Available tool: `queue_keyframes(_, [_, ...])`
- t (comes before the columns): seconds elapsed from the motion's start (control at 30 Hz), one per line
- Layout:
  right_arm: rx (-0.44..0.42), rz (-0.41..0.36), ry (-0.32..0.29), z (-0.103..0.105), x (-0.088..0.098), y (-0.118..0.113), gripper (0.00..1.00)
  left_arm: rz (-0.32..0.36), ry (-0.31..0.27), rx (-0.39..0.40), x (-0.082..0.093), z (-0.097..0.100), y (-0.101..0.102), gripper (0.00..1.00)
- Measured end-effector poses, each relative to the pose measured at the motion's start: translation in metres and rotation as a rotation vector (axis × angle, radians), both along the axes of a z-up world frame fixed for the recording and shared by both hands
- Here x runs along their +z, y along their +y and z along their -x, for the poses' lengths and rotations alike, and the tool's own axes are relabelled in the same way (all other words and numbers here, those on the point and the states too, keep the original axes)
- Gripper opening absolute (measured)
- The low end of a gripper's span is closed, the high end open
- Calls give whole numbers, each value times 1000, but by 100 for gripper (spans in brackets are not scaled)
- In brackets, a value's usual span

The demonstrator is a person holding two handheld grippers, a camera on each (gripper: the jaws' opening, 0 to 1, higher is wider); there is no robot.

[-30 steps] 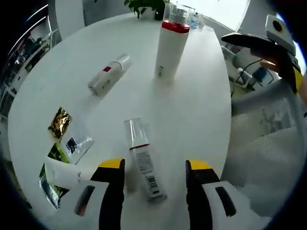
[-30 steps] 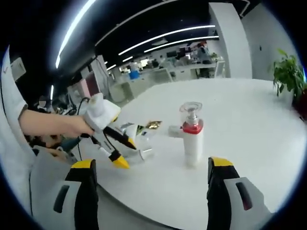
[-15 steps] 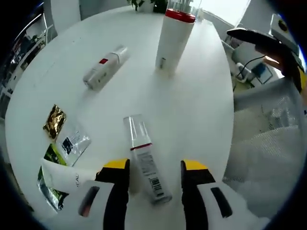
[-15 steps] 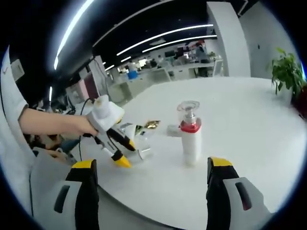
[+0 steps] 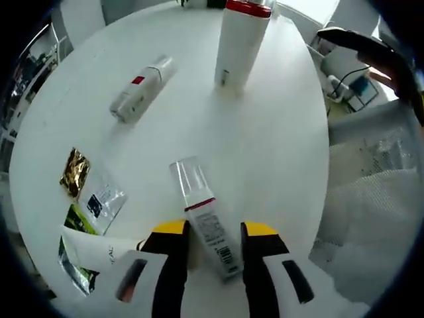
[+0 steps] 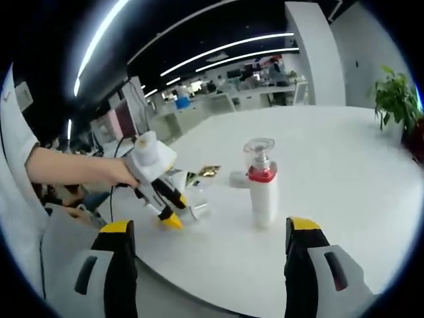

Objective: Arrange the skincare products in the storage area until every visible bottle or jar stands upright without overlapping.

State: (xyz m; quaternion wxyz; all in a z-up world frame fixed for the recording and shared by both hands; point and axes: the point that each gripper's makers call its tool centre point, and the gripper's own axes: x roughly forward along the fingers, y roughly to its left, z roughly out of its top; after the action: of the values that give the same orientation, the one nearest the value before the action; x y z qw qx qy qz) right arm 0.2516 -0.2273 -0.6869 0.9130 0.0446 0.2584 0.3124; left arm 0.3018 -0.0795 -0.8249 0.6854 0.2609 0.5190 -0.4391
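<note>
1. In the left gripper view, the left claw [image 5: 211, 233] has its yellow-tipped jaws narrowed about a small bottle [image 5: 205, 226] lying flat on the white worktop [image 5: 278, 132]; whether the pads touch it cannot be told.
2. That bottle's clear cap points away from the claw, a red band sits below the cap, and its barcode end lies between the jaws. Its label text is too small to read.
3. A second small bottle [image 5: 141, 88] lies on its side further off, well apart from the first, with a red mark on its body.
4. A tall white pump bottle [image 5: 240, 36] with a red collar stands upright at the far side; its top is cut off by the view's edge.
5. Several sachets [image 5: 89, 205] lie near the worktop's near left edge, a gold one among them; one is partly hidden behind the left jaw.
6. In the right gripper view, the right claw [image 6: 209, 235] is wide open and holds nothing, hanging off the worktop's edge.
7. There the pump bottle [image 6: 263, 185] stands between its jaws but well beyond them, with the far lying bottle partly hidden behind it.
8. The person's hand [image 6: 109, 173] holds the left claw down at the worktop.
</note>
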Motion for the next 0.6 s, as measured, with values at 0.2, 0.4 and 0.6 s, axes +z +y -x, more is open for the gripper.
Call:
queue_keyframes(0.2, [0,3,2,0,-1,0,93,-13,6,-7,-3,1,1,23])
queue_keyframes(0.4, [-1,3,4,0,-1,-1,93,1,-5,3,-4,-6,1,17])
queue_keyframes(0.6, [-1,7,4,1,-1,-1,93,-3,-10,16,-5,-7,2,17])
